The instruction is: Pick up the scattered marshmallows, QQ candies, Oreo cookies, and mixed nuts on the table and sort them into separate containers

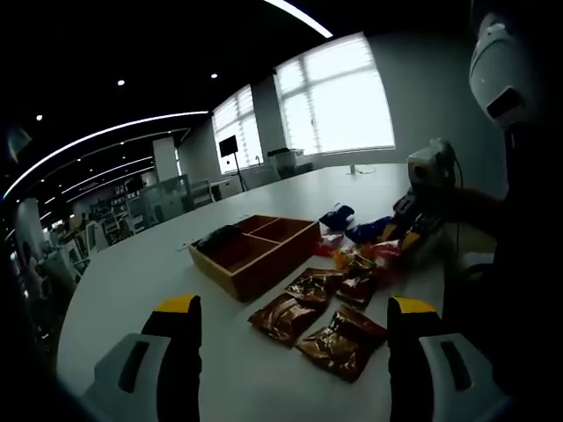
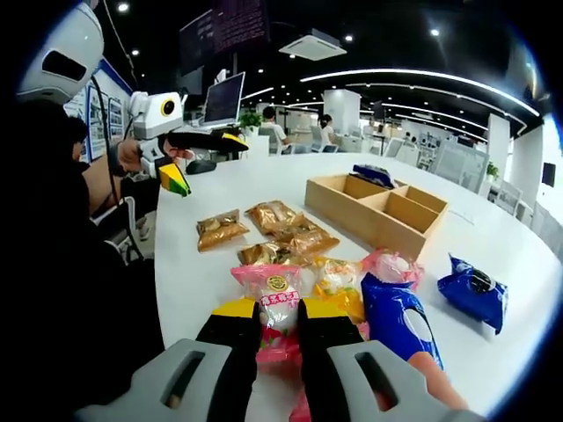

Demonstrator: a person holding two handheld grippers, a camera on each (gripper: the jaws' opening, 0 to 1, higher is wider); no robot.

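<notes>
The right hand-held gripper (image 2: 280, 327) pinches a pink marshmallow packet (image 2: 277, 303) on the table (image 2: 189, 272) — a thin hold may slip before the wooden tray (image 2: 376, 208); the left hand-held gripper (image 1: 295, 321) hovers spread.
</notes>
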